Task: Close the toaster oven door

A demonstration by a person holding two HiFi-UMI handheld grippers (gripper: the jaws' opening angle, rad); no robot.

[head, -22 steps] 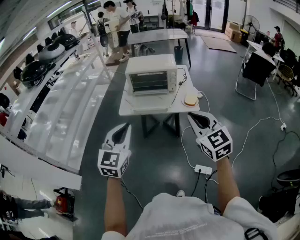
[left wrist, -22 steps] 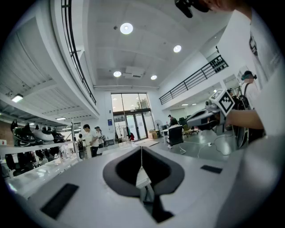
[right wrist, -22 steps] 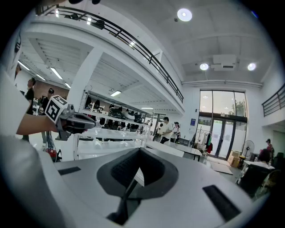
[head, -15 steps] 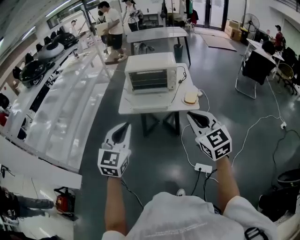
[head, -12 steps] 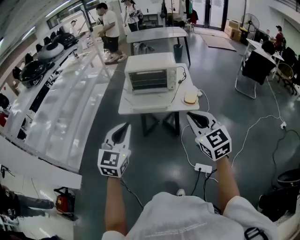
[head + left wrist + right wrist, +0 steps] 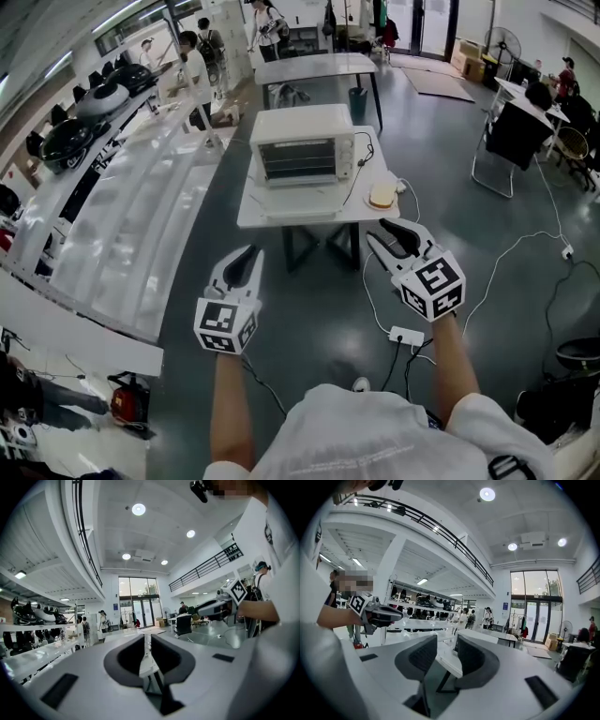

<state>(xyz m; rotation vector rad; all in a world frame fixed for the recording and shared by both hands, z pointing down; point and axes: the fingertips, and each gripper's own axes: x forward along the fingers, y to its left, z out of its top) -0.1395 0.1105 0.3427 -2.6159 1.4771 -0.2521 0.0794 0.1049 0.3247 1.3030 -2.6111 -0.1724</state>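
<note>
With the oven [image 6: 302, 148] on the table [image 6: 251, 219] well ahead, the left gripper [image 6: 248, 255] closed and empty and the right gripper [image 6: 384, 231] parted on nothing, stepping close to lift its seemingly dropped door [image 6: 300, 203] looked wisest.

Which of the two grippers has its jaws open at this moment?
The right gripper: its jaws stand apart with nothing between them, while the left gripper has its jaws pressed together, also empty.
</note>
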